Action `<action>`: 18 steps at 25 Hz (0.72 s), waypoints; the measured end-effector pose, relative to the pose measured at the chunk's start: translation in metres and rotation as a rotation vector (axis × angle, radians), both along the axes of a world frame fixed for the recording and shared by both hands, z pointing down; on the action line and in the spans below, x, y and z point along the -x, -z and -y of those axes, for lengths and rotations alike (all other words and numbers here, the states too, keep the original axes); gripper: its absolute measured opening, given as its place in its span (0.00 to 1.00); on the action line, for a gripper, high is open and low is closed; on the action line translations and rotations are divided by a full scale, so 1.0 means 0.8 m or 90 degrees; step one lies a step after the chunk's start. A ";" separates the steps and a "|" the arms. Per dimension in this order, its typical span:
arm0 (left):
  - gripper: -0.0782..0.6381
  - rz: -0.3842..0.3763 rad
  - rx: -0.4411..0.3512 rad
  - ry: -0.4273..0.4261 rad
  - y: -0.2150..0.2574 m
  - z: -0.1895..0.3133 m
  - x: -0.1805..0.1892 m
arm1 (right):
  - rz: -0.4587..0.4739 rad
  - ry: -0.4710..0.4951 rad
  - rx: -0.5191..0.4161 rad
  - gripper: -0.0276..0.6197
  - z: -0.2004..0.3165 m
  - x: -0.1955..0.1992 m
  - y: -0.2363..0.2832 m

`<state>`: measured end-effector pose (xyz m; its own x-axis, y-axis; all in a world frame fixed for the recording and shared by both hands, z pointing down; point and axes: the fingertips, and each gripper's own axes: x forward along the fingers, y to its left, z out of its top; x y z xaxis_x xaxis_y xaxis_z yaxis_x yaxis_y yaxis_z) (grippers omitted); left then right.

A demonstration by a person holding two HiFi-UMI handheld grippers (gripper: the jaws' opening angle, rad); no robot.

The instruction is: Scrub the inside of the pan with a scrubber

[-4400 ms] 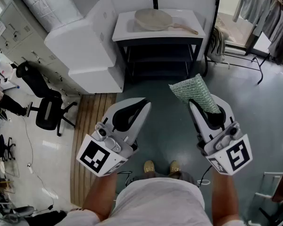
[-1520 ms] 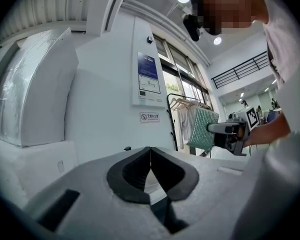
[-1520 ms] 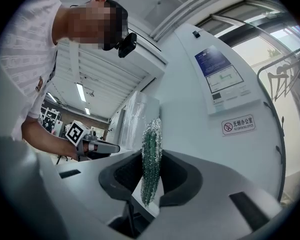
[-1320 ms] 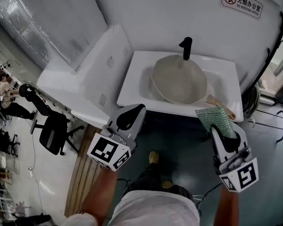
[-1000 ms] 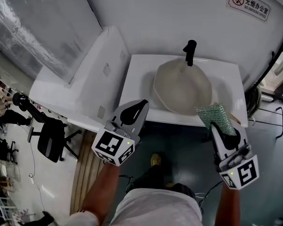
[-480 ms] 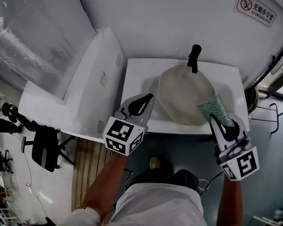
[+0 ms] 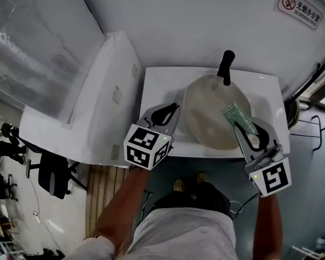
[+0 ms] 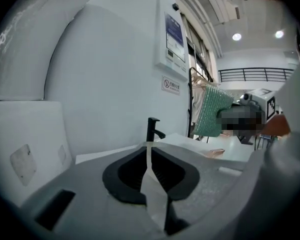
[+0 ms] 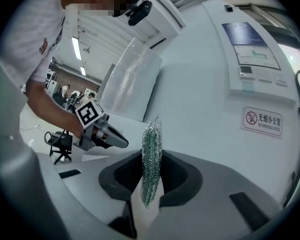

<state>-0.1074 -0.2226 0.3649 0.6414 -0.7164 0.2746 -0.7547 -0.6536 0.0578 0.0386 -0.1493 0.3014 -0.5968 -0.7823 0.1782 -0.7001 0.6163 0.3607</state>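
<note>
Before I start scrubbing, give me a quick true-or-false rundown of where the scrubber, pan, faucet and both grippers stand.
1. The right gripper has its jaws shut on the green scrubber. True.
2. The left gripper is holding the pan's handle. False: its jaws are shut with nothing between them.
3. The pan lies in the white sink. True.
4. The faucet stands at the sink's front edge, nearest the person. False: the black faucet is at the back edge, by the wall.
</note>
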 end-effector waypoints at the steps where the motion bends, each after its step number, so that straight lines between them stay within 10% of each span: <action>1: 0.14 0.006 0.010 0.004 -0.004 0.004 -0.002 | -0.023 0.001 0.005 0.17 0.007 0.002 -0.008; 18: 0.43 0.054 0.188 0.028 -0.074 0.046 -0.039 | -0.334 0.102 -0.007 0.17 0.116 0.042 -0.122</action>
<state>-0.0762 -0.2593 0.4242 0.5780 -0.6238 0.5261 -0.7917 -0.5848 0.1765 0.0047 -0.2420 0.3993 -0.5425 -0.6921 0.4762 -0.3220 0.6949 0.6430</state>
